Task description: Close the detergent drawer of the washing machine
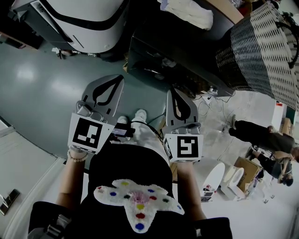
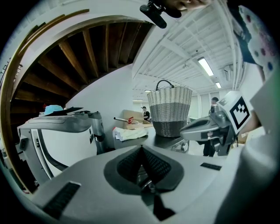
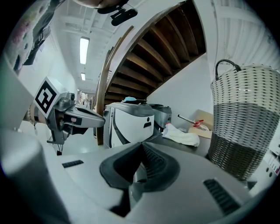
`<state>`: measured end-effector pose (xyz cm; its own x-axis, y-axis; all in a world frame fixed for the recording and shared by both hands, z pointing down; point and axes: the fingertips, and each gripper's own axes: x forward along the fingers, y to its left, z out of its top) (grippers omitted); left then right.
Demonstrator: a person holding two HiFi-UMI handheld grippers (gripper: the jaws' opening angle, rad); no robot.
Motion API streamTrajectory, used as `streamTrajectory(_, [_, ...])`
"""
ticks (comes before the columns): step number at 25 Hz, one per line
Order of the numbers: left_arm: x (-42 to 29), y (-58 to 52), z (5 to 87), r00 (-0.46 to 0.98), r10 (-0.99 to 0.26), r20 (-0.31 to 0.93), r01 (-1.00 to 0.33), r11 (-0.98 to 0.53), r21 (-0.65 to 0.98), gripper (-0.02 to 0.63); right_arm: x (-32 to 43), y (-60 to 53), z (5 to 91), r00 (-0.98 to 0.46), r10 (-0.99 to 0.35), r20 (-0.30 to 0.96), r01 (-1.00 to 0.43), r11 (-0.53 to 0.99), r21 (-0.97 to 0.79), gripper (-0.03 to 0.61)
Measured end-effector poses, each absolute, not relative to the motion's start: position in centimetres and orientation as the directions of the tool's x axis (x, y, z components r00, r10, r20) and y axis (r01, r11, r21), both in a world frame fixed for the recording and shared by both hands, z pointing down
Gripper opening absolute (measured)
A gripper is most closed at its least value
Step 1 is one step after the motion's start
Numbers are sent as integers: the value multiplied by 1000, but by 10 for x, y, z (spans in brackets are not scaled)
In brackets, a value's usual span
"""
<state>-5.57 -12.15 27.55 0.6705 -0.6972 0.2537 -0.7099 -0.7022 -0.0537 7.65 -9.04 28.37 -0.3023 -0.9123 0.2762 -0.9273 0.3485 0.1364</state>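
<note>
Jaws closed and empty: my left gripper [image 1: 118,78], my right gripper [image 1: 172,92].
Open floor [image 1: 37,79] lay left; the dark counter [image 1: 196,46] had its near edge just beyond.

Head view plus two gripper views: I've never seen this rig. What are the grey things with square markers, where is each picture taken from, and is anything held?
There is no robot here. A person stands holding a hand-held gripper in each hand. The head view comes from a camera on the person's head and looks down on the left hand-held gripper and the right hand-held gripper. The marker cubes are part of them. The other two pictures come from a camera riding on each gripper, looking along its jaws. Both pairs of jaws are together, with nothing between them. Ahead stands a dark machine with a white cloth and a woven basket on top. A white and grey machine stands beside it. I cannot make out a detergent drawer in any view.
</note>
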Motion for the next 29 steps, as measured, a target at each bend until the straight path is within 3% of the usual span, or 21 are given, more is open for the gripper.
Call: streamTrajectory(29, [-49,-116,283,670,-689,279,-705,-707,-54,11,81,-83,288,-300,-909,288,-928,348,135,5])
